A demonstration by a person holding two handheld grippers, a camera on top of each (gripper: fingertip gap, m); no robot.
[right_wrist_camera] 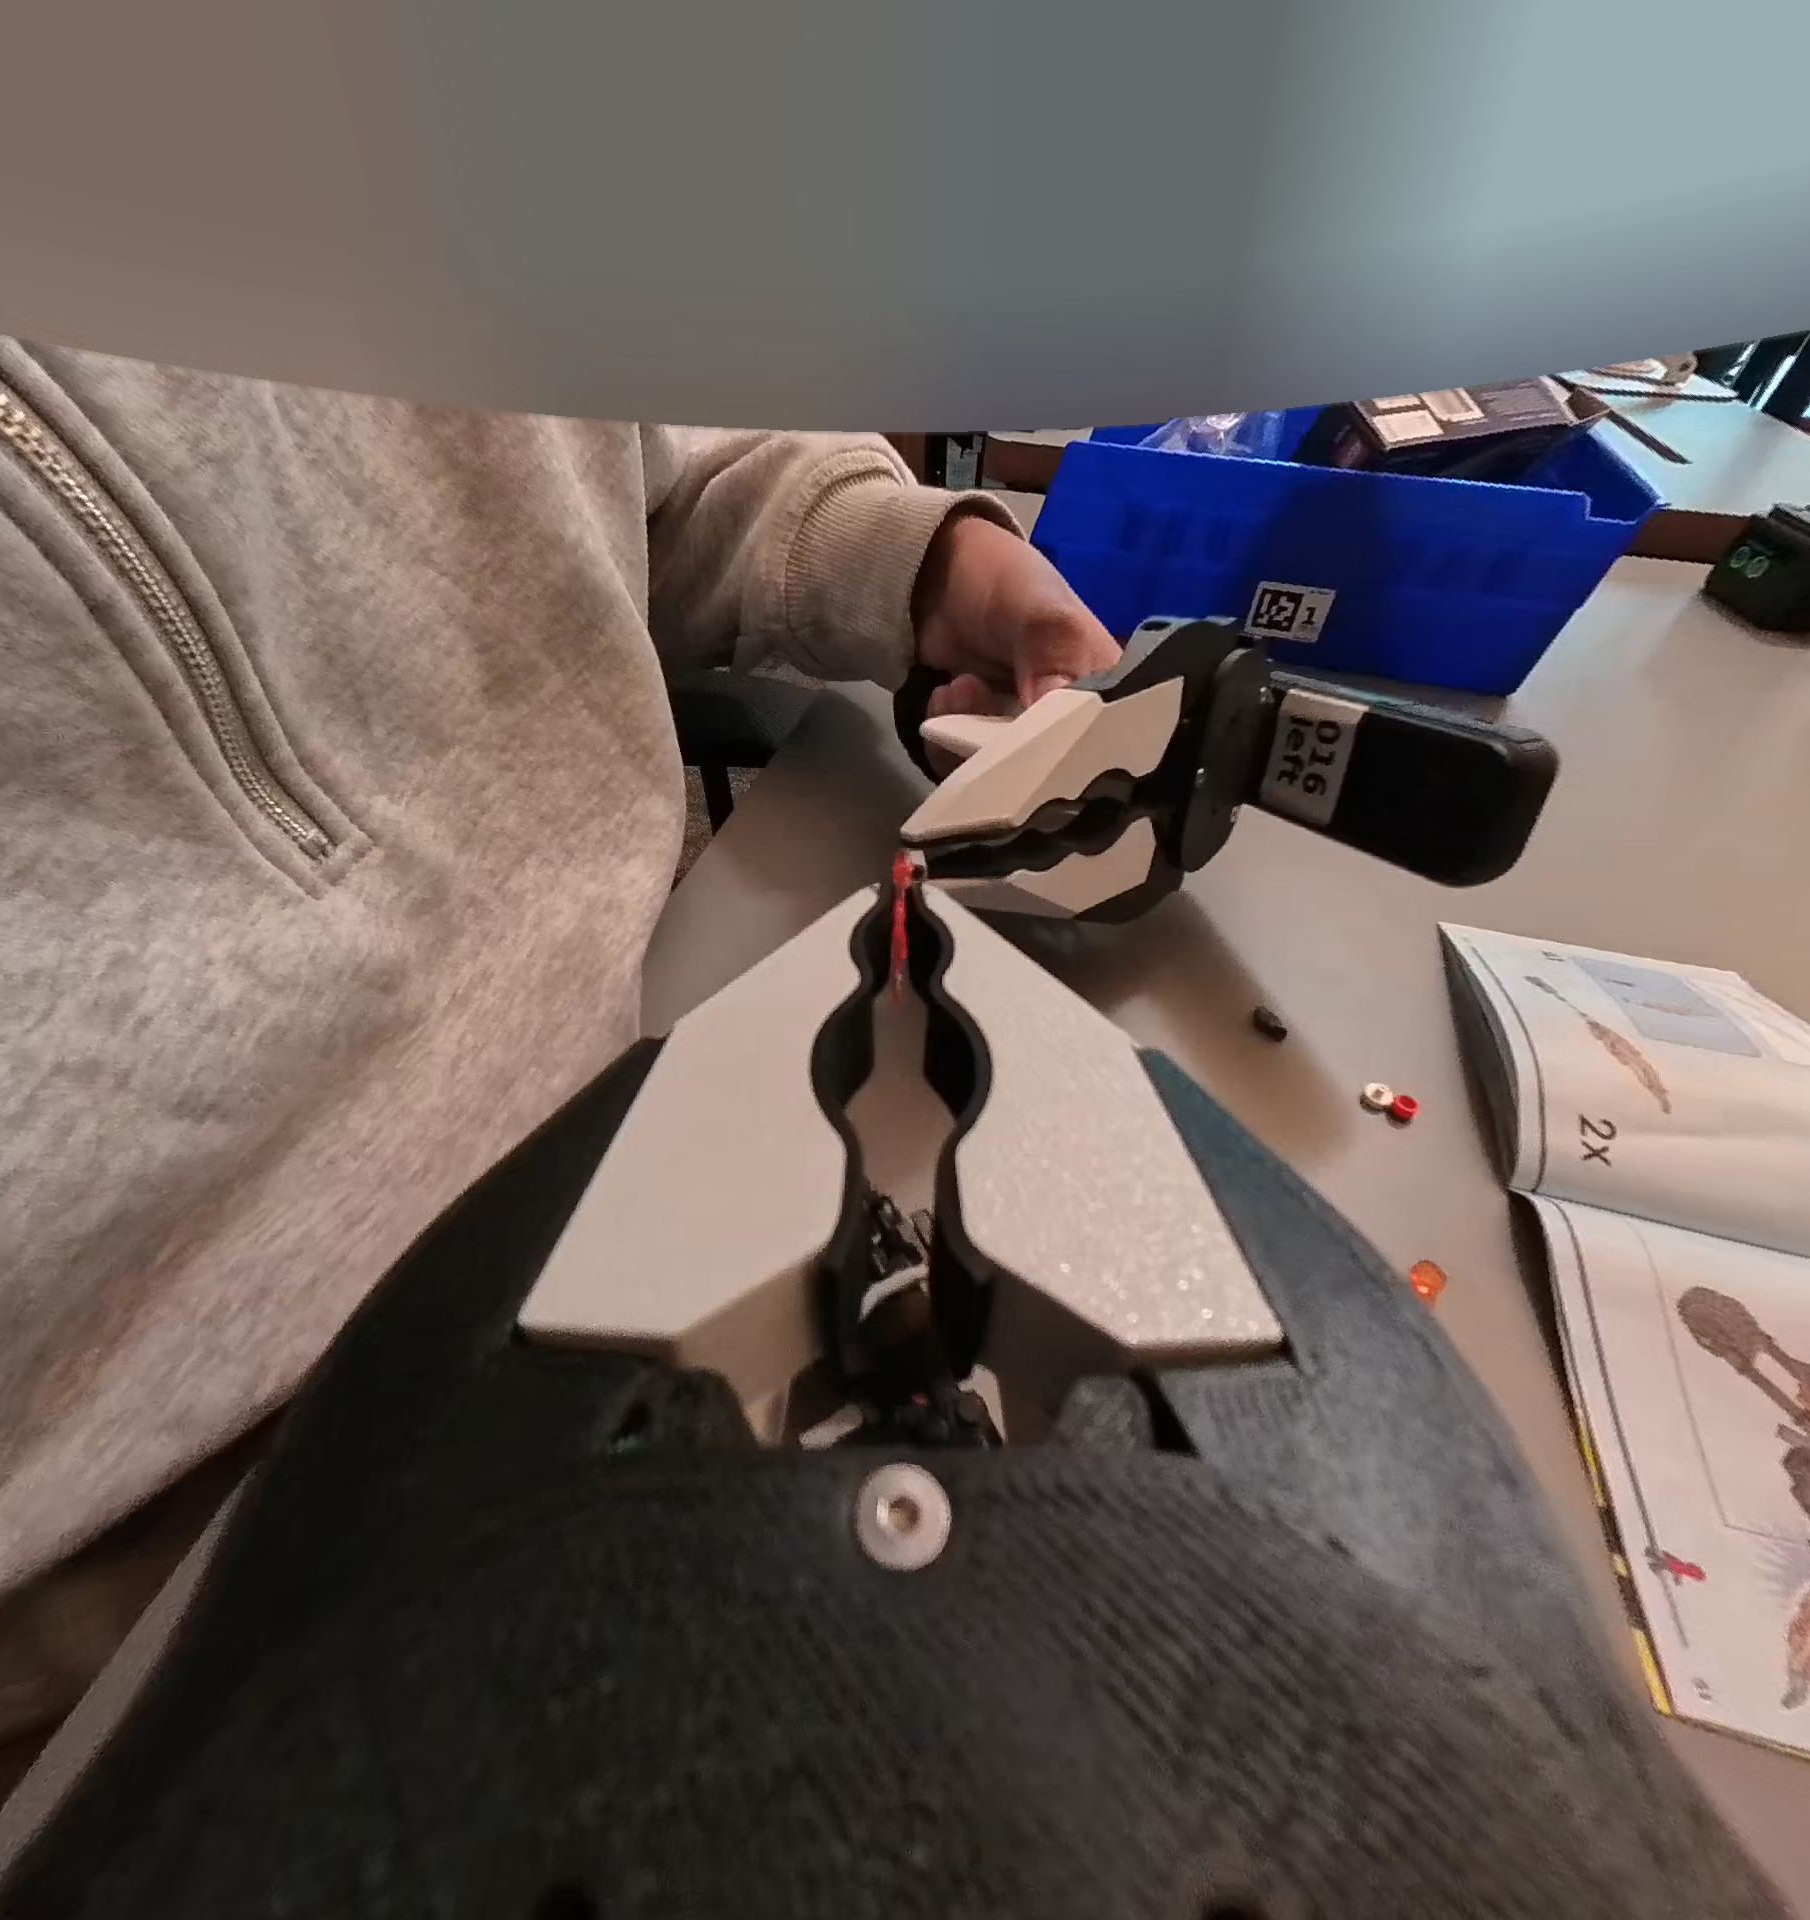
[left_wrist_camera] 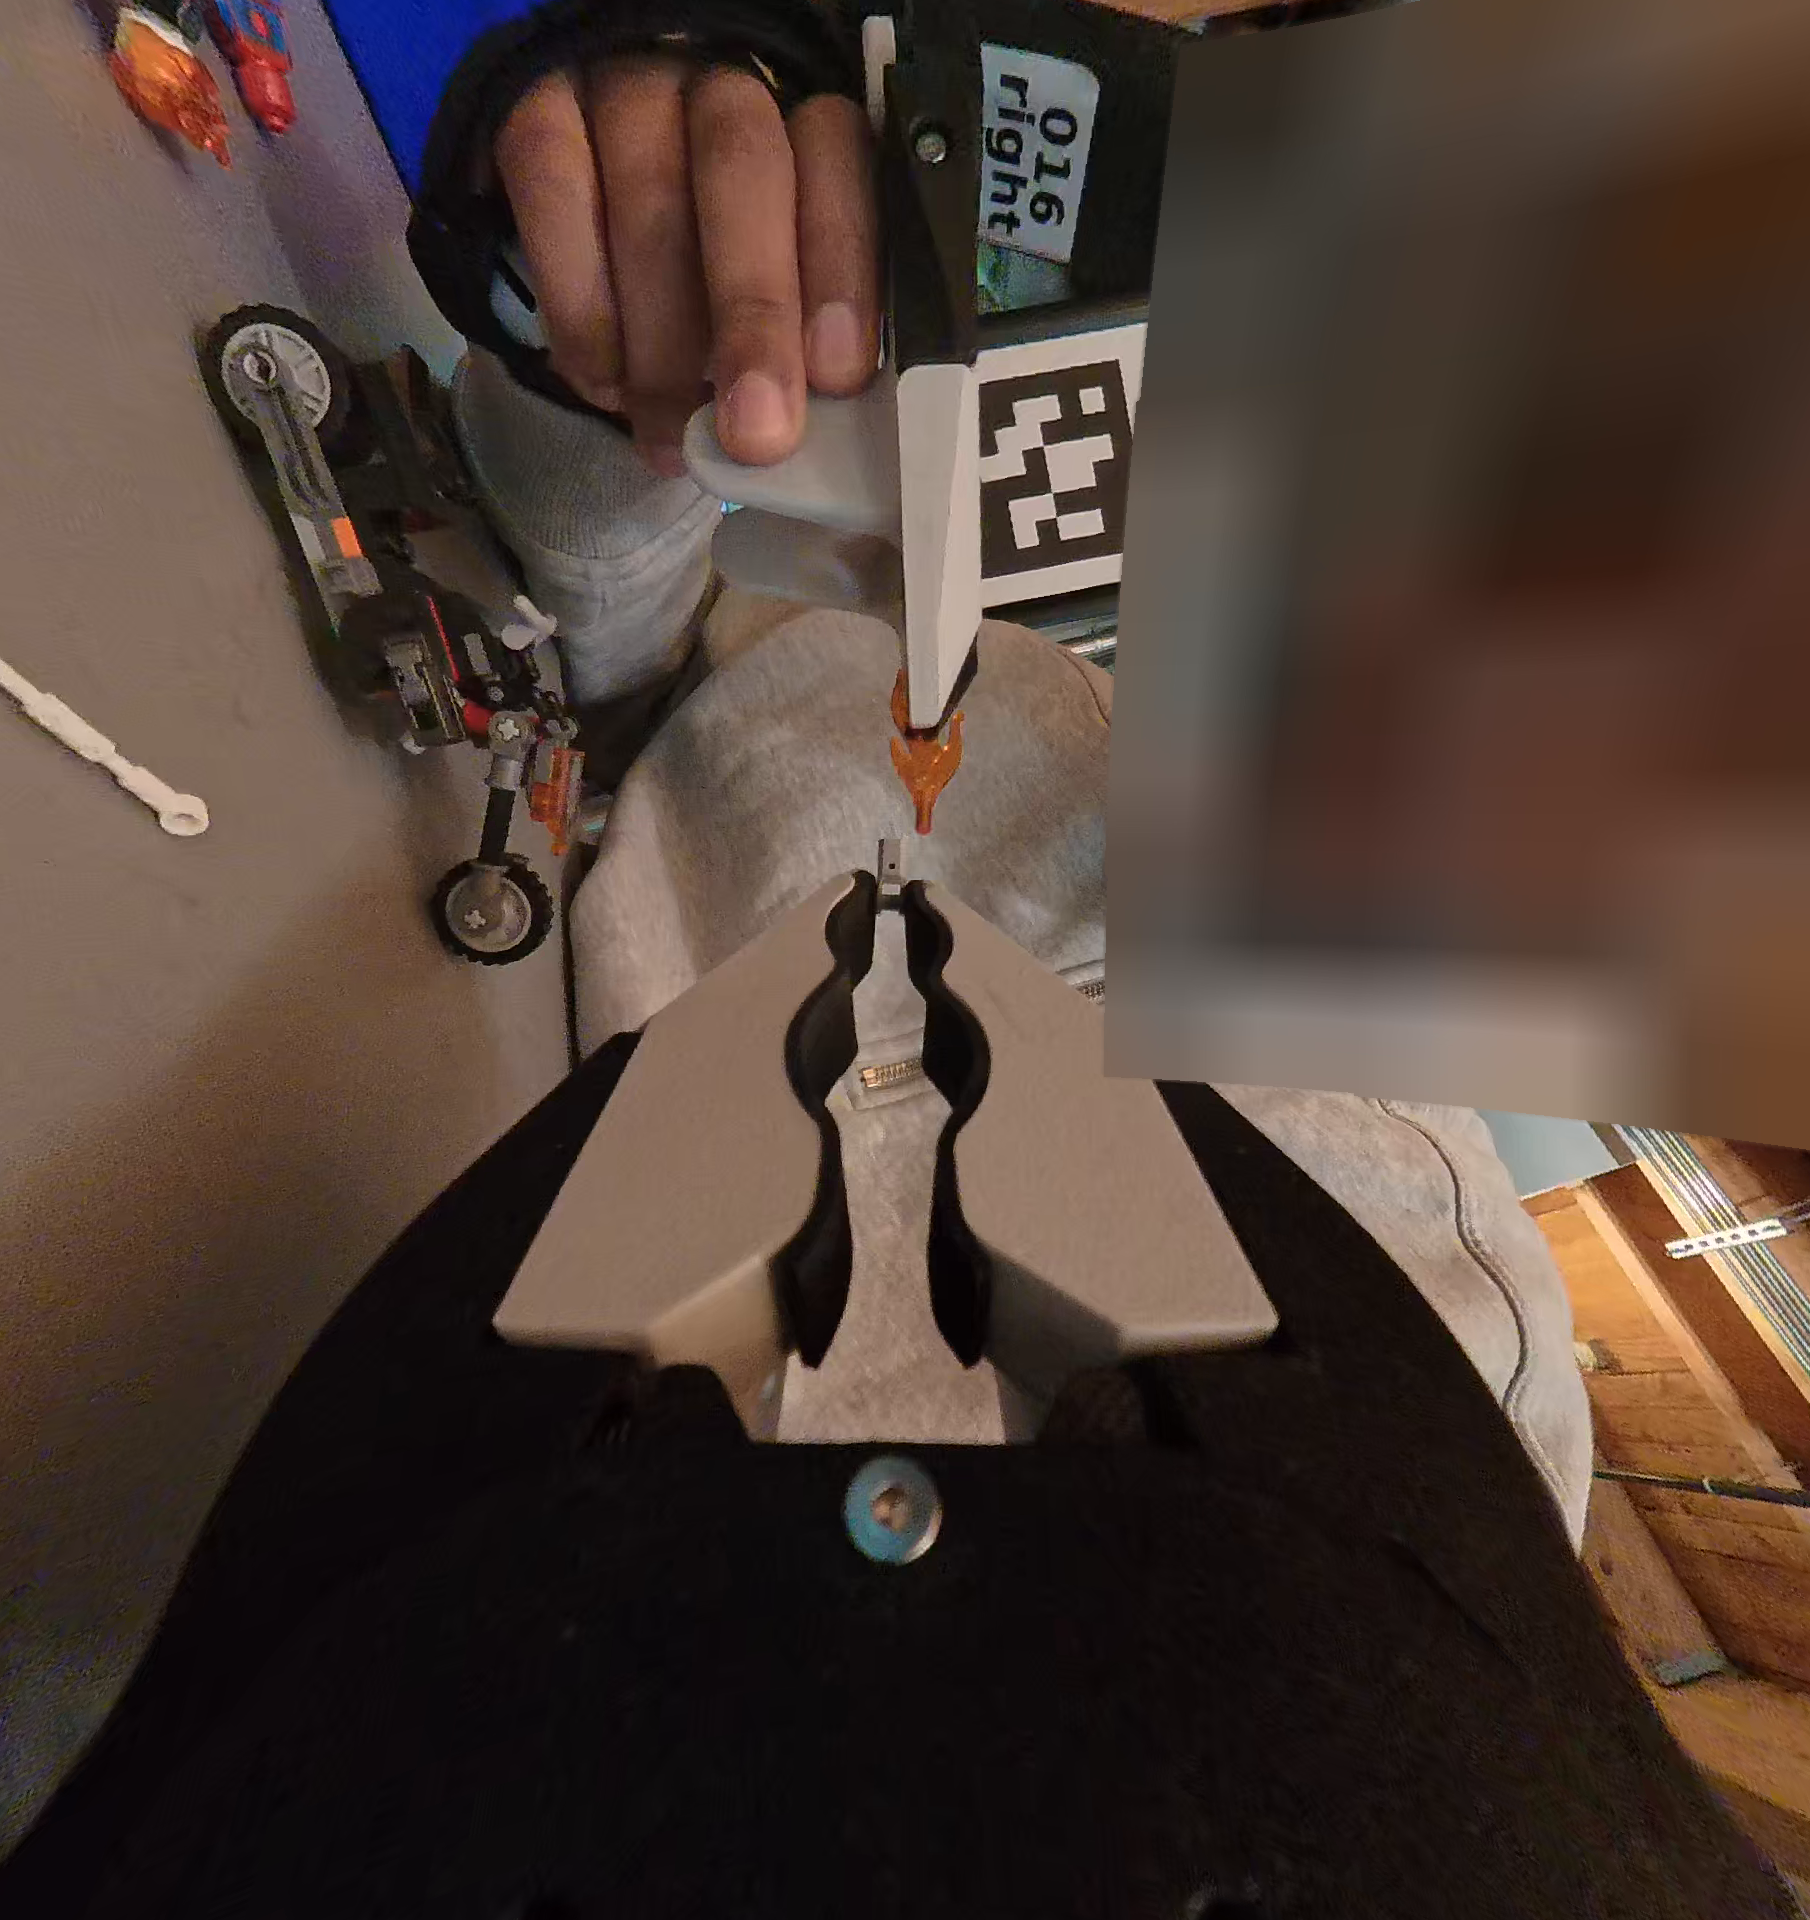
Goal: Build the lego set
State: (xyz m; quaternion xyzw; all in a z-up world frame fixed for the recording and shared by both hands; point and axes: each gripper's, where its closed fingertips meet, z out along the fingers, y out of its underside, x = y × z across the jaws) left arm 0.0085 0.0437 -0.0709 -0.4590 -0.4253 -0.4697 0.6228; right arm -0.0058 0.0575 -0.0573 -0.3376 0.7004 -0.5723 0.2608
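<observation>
— Grey tabletop [right_wrist_camera: 1348, 914] fills the workspace, with a blue bin [right_wrist_camera: 1348, 540] at the back. What lies on it, left to right?

— In the left wrist view, two small orange and red figures [left_wrist_camera: 194, 78] far left, a white rod [left_wrist_camera: 70, 717], then the half-built motorcycle [left_wrist_camera: 402, 623] on its wheels. In the right wrist view the open instruction booklet [right_wrist_camera: 1659, 1195] sits far right, loose studs [right_wrist_camera: 1389, 1101] beside it.

— And the tongs?

— The left gripper [left_wrist_camera: 888, 883] is nearly closed on a tiny grey piece [left_wrist_camera: 888, 862]. The right gripper [left_wrist_camera: 927, 717] pinches an orange flame piece [left_wrist_camera: 925, 774], its tip aimed at the grey piece, just apart from it. Both are held in the air above the person's lap.

— Which step, then?

— Joining flame to grey piece, I judge: a small sub-assembly, presumably bound for the motorcycle.

— Next move?

— Close the small gap in line, press straight, and hold both grips firm; either piece could twist or pop free.
</observation>
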